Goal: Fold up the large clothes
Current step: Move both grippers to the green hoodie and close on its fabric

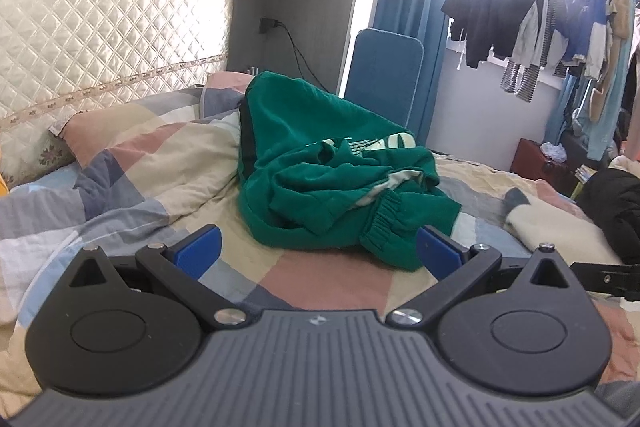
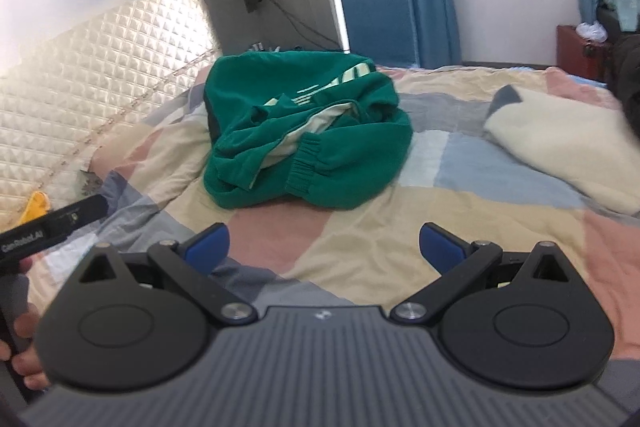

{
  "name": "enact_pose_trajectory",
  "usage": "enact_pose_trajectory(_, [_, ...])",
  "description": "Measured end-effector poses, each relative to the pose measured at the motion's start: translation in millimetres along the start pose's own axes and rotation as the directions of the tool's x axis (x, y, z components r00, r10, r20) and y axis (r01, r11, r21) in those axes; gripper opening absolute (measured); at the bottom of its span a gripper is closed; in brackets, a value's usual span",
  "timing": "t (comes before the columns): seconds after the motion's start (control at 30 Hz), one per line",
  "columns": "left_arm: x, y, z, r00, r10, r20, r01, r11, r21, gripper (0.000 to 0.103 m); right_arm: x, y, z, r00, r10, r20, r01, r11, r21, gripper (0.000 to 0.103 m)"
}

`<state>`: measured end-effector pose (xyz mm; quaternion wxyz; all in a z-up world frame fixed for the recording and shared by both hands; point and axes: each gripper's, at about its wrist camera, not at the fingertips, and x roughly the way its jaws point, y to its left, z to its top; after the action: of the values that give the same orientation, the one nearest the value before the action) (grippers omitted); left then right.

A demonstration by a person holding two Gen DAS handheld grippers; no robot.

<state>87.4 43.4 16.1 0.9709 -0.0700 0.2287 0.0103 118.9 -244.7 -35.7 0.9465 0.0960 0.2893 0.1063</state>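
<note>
While both grippers hang low over the bed, a green sweatshirt (image 1: pixel 320 163) lies bunched in a heap on the patchwork quilt (image 1: pixel 132 163), one ribbed cuff (image 1: pixel 380 223) toward the cameras, white lettering partly buried in folds. Left gripper (image 1: pixel 318 253): jaws spread wide, nothing between the blue pads (image 1: pixel 200 251), the heap just ahead. Right gripper (image 2: pixel 324 247): jaws likewise spread, empty, the sweatshirt (image 2: pixel 304 131) farther ahead. A cream folded blanket (image 2: pixel 560 151) sits right of the heap, apart from it. Quilted headboard (image 1: pixel 100 35) to the left. Clothes hang by the bright window (image 1: pixel 560 19).
</note>
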Motion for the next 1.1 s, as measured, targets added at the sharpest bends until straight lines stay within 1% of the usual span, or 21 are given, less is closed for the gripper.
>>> enact_pose_trajectory(0.1, [28.1, 0.4, 7.2, 0.999, 0.032, 0.029, -0.033, 0.999, 0.027, 0.103, 20.8, 0.1, 10.2, 1.000, -0.001, 0.005, 0.001, 1.000, 0.000, 0.103])
enact_pose_trajectory(0.17, [51.9, 3.3, 12.4, 0.998, 0.053, 0.025, -0.054, 0.998, 0.030, 0.103, 38.8, -1.5, 19.1, 1.000, 0.022, 0.005, -0.022, 1.000, -0.001, 0.103])
enact_pose_trajectory(0.23, [77.4, 8.2, 17.1, 0.999, 0.044, 0.024, -0.045, 0.999, 0.026, 0.103, 57.7, -2.2, 28.2, 1.000, 0.021, 0.005, -0.021, 1.000, -0.002, 0.103])
enact_pose_trajectory(0.3, [106.6, 13.5, 21.8, 0.999, 0.045, 0.011, -0.045, 0.999, 0.025, 0.103, 78.2, -4.7, 37.5, 0.999, -0.020, 0.030, 0.019, 1.000, 0.014, 0.103])
enact_pose_trajectory(0.33, [124.4, 18.0, 23.9, 1.000, 0.031, -0.003, -0.031, 0.999, 0.011, 0.103, 91.5, -6.7, 43.8, 0.999, -0.015, 0.041, 0.014, 1.000, 0.024, 0.103])
enact_pose_trajectory(0.4, [154.8, 27.5, 26.0, 1.000, 0.005, -0.028, -0.006, 1.000, -0.031, 0.103, 117.1, -13.0, 55.0, 0.998, 0.017, 0.054, -0.020, 0.998, 0.054, 0.103])
enact_pose_trajectory(0.43, [173.0, 31.9, 26.7, 0.999, 0.005, -0.038, -0.007, 0.999, -0.049, 0.103, 131.1, -16.2, 60.2, 0.998, 0.035, 0.058, -0.039, 0.997, 0.062, 0.103])
enact_pose_trajectory(0.57, [239.9, 43.2, 25.6, 0.998, -0.014, -0.058, 0.011, 0.998, -0.056, 0.103, 189.2, -25.0, 77.7, 0.993, 0.108, 0.047, -0.111, 0.992, 0.052, 0.103])
enact_pose_trajectory(0.63, [270.4, 49.1, 23.9, 0.998, -0.018, -0.062, 0.014, 0.998, -0.062, 0.103, 218.0, -27.8, 83.6, 0.993, 0.114, 0.044, -0.115, 0.993, 0.037, 0.103])
enact_pose_trajectory(0.77, [317.4, 64.3, 9.8, 0.991, -0.096, -0.088, 0.082, 0.985, -0.150, 0.103, 276.4, -36.3, 94.9, 0.996, 0.087, 0.033, -0.088, 0.995, 0.041, 0.103])
enact_pose_trajectory(0.83, [335.7, 70.7, 1.7, 0.987, -0.131, -0.093, 0.111, 0.975, -0.192, 0.103, 297.5, -43.5, 98.9, 0.996, 0.067, 0.050, -0.070, 0.996, 0.059, 0.103])
enact_pose_trajectory(0.93, [356.5, 76.6, -7.6, 0.981, -0.175, -0.084, 0.150, 0.958, -0.244, 0.103, 327.6, -54.7, 103.7, 0.997, 0.037, 0.071, -0.043, 0.995, 0.085, 0.103])
enact_pose_trajectory(0.97, [362.4, 77.9, -9.2, 0.979, -0.191, -0.075, 0.166, 0.951, -0.262, 0.101, 337.3, -56.8, 104.1, 0.997, 0.039, 0.066, -0.044, 0.995, 0.084, 0.102])
enact_pose_trajectory(1.03, [369.0, 79.8, -11.2, 0.975, -0.218, -0.047, 0.196, 0.937, -0.289, 0.091, 353.9, -58.8, 106.2, 0.996, 0.075, 0.052, -0.078, 0.995, 0.067, 0.094])
enact_pose_trajectory(1.1, [371.9, 79.1, -10.9, 0.971, -0.237, -0.037, 0.216, 0.929, -0.301, 0.076, 363.6, -54.6, 107.4, 0.994, 0.106, 0.023, -0.107, 0.993, 0.048, 0.071])
